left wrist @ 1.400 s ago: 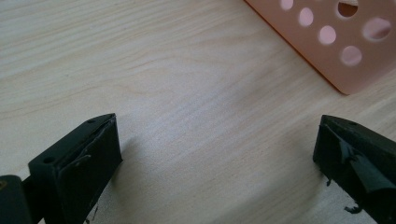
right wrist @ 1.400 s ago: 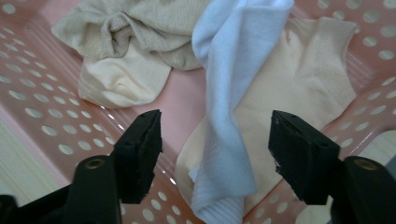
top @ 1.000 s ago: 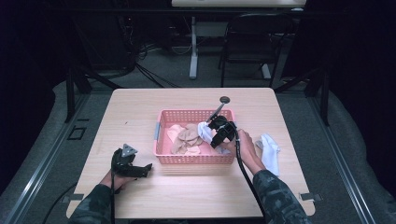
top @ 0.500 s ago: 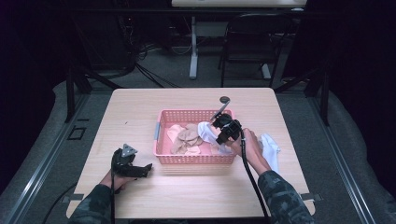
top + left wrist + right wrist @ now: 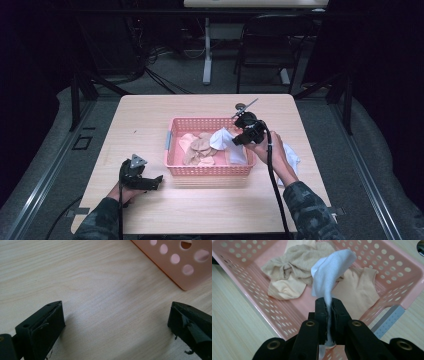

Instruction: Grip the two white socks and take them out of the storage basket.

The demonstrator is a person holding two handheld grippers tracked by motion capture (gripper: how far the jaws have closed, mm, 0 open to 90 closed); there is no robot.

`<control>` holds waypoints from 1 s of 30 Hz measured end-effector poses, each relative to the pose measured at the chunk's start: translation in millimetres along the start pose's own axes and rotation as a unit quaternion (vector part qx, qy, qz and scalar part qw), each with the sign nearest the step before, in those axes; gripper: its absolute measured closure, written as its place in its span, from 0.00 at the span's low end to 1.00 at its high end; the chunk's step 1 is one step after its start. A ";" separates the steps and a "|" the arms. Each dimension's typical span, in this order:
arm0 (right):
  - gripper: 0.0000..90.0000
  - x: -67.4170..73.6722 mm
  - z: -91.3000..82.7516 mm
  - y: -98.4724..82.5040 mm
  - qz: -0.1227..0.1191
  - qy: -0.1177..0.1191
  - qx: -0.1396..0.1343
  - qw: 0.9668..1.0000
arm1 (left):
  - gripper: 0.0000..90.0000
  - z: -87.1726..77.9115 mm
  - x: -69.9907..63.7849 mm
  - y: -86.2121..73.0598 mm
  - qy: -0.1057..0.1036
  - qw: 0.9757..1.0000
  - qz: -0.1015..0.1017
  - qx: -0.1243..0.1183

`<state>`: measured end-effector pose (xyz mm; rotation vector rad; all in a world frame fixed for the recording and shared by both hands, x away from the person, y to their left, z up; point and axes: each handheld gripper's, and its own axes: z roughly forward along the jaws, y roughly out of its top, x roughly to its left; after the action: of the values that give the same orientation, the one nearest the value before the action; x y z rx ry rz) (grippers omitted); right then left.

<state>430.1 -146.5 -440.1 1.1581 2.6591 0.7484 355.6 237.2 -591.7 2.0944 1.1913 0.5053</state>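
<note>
1. The white cloth (image 5: 329, 275) could slip out and fall. The right gripper (image 5: 329, 315) pinches just a thin edge of it, and most of the cloth hangs loose over the pink basket (image 5: 244, 283).
2. The loose end could catch on the basket's rim or land half in and half out. It hangs close to the side at 3 o'clock in the high view.
3. The right gripper is squeezed tight on the white cloth, with its jaws pressed flat together over the basket.
4. The beige cloths (image 5: 294, 267) lie in the basket, just under the white one.
5. The left gripper (image 5: 117, 322) has its jaws wide apart. It grips nothing and rests low over the wooden table (image 5: 82, 277), with the basket's corner up at 1 o'clock.
6. Another white cloth (image 5: 292, 160) lies on the table at the basket's 3 o'clock side.
</note>
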 end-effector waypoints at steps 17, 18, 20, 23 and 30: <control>0.94 -3.7 -40.8 12.4 0.002 -0.008 -0.053 0.999 | 0.01 0.0 0.0 0.0 0.000 1.000 0.000 0.000; 0.94 -3.6 -42.8 13.1 -0.001 -0.008 -0.057 0.998 | 0.01 0.0 0.0 0.0 0.000 1.000 0.000 0.000; 0.94 -2.9 -47.0 15.1 -0.002 -0.009 -0.059 0.998 | 0.01 0.0 -0.1 0.0 0.000 1.000 0.000 0.000; 0.94 -1.9 -52.2 18.1 -0.003 -0.010 -0.065 0.998 | 0.01 0.0 -0.1 0.0 0.000 1.000 0.000 0.000; 0.94 -0.2 -63.3 24.5 -0.015 -0.015 -0.077 0.997 | 0.01 0.0 0.0 0.1 0.000 1.000 -0.001 0.000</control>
<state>425.7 -156.8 -373.2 1.0807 2.5374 0.9048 355.6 237.2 -591.6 2.0945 1.1931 0.5049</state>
